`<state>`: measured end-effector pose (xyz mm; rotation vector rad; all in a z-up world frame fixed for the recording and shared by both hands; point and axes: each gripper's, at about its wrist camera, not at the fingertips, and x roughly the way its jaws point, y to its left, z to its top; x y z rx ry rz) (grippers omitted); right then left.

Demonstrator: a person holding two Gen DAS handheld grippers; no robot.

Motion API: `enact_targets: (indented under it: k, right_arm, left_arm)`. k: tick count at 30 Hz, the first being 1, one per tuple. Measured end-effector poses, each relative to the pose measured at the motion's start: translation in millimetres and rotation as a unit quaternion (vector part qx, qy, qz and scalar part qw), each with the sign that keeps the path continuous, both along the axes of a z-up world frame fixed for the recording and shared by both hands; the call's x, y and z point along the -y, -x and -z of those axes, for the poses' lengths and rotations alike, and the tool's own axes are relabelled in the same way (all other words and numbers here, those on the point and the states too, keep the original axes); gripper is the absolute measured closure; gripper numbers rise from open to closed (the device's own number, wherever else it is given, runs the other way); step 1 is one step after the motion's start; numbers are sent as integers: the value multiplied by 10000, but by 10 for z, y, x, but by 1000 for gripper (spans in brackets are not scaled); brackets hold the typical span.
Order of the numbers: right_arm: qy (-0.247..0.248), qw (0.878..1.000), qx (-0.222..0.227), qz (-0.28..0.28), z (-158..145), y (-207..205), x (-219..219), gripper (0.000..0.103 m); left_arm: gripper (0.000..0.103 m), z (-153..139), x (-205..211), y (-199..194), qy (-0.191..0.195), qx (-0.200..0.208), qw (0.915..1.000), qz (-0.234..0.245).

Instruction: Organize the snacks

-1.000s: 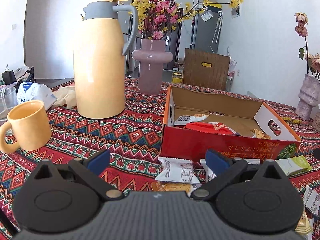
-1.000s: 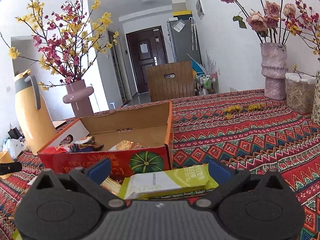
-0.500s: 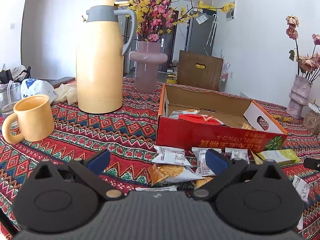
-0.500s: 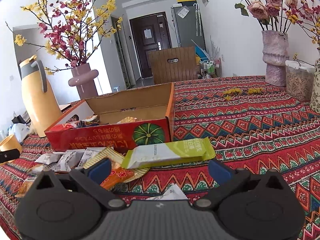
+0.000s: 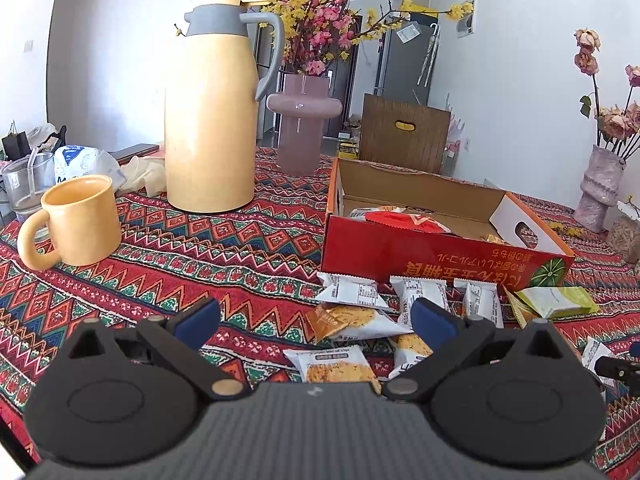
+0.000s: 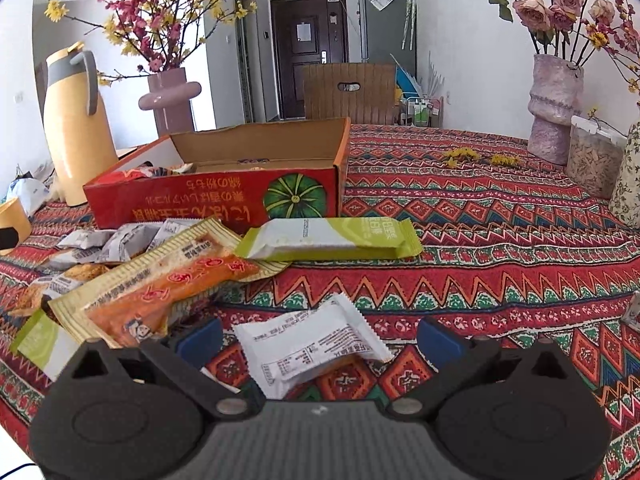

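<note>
In the red cardboard box [image 5: 432,258] at twelve o'clock lie a few packets, while most wrapped snacks [image 6: 168,276] remain scattered before it, both left gripper [image 5: 316,318] and right gripper [image 6: 320,338] spread, holding nothing.

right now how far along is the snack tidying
Early. A few packets, one a red packet, already lie in the box. Nothing is in hand: left gripper and right gripper are open, the right framing a white packet. The loose snack pile and green bar remain.
</note>
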<state>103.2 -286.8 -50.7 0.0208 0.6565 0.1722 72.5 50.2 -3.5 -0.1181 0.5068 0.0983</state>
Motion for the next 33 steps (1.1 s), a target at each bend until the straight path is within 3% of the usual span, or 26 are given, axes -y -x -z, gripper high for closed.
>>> enact_targets:
  k: [7, 16, 27, 30, 32, 33]
  right_arm:
    - [521, 9975, -385, -271, 139, -206, -31, 0]
    - [338, 9982, -471, -160, 190, -473, 37, 0]
    - [275, 9983, -462, -206, 190, -488, 52, 0]
    - [255, 9988, -374, -205, 176, -450, 56, 10]
    - [236, 9990, -310, -209, 160, -416, 48, 26]
    - [206, 9992, -275, -214, 149, -394, 45, 29]
  left_arm:
    - [0, -7, -26, 78, -45, -8, 9999, -130]
    - [0, 41, -46, 86, 18, -179, 9996, -220]
    - [0, 62, -19, 75, 65, -237, 9994, -228]
    - [0, 63, -73, 57, 139, -265, 9990, -330]
    - [0, 67, -102, 50, 153, -279, 9988, -381]
    - [0, 68, -111, 50, 154, -287, 9987, -396]
